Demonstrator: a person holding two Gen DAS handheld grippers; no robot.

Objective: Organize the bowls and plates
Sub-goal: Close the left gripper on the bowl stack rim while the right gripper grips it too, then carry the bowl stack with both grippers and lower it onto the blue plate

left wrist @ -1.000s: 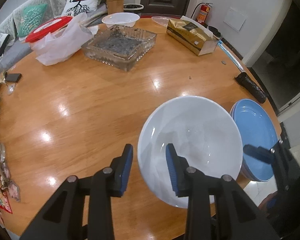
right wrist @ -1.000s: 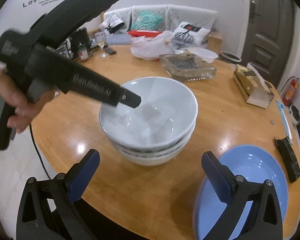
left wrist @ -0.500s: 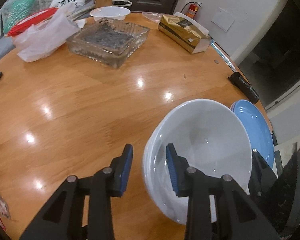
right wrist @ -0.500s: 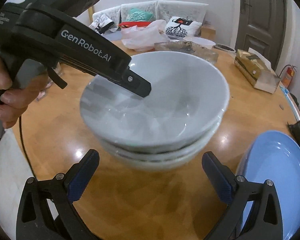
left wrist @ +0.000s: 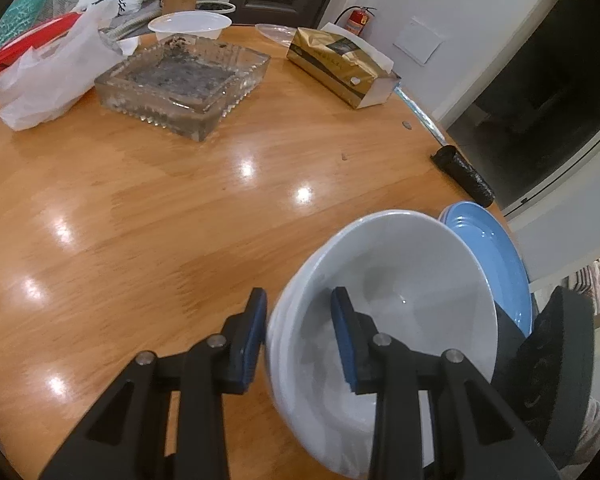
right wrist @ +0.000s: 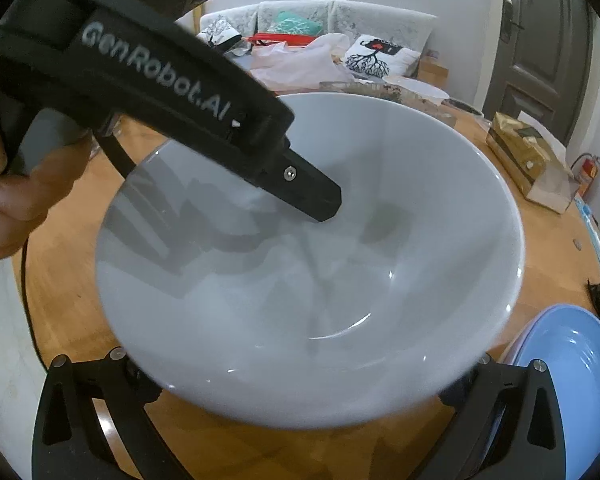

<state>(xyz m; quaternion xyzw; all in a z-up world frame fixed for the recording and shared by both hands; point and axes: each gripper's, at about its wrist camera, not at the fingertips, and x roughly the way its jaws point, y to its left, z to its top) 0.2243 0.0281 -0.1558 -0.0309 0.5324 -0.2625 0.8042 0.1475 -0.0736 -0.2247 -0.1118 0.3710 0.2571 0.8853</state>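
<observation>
Jaws of left gripper (left wrist: 298, 336) straddle white bowl (left wrist: 400, 300) rim — blue plates (left wrist: 496, 256) beside.

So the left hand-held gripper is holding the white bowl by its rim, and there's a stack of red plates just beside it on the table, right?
Not quite: the plates are blue, not red, as the left wrist view shows. The rest holds: the left hand-held gripper grips the white bowl by its rim, one finger inside and one outside, on the wooden table.
</observation>
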